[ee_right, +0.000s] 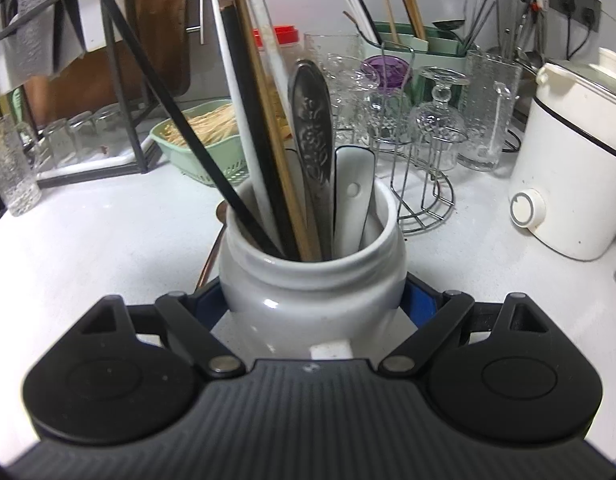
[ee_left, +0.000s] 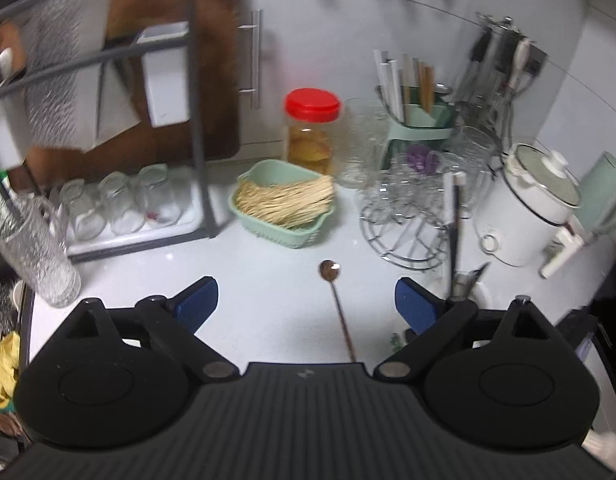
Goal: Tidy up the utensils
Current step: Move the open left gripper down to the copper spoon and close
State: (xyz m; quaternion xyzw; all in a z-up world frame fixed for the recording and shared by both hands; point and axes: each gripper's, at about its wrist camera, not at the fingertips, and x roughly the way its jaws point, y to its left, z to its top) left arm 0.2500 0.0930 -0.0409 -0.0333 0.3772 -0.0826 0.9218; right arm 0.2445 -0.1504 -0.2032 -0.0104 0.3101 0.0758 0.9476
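Note:
A long thin metal spoon (ee_left: 339,312) lies on the white counter (ee_left: 268,272), bowl pointing away from me. My left gripper (ee_left: 306,300) stands wide open above it; the spoon's handle runs between the blue pads, touching neither. My right gripper (ee_right: 313,308) is shut on a white ceramic jar (ee_right: 268,276), one pad pressed to each side. The jar holds black, white and wooden chopsticks, an embossed metal spoon handle (ee_right: 311,128) and a white ceramic spoon (ee_right: 353,200). The thin spoon (ee_right: 212,256) shows just behind the jar's left side. The jar's rim (ee_left: 481,292) peeks from behind the left gripper's right finger.
Behind the spoon sit a green basket of thin sticks (ee_left: 284,208), a red-lidded jar (ee_left: 311,132) and a wire stand of glasses (ee_left: 407,216). A white cooker (ee_left: 527,208) is at the right. At the left are a dish rack with glasses (ee_left: 128,216) and a tall glass (ee_left: 36,256).

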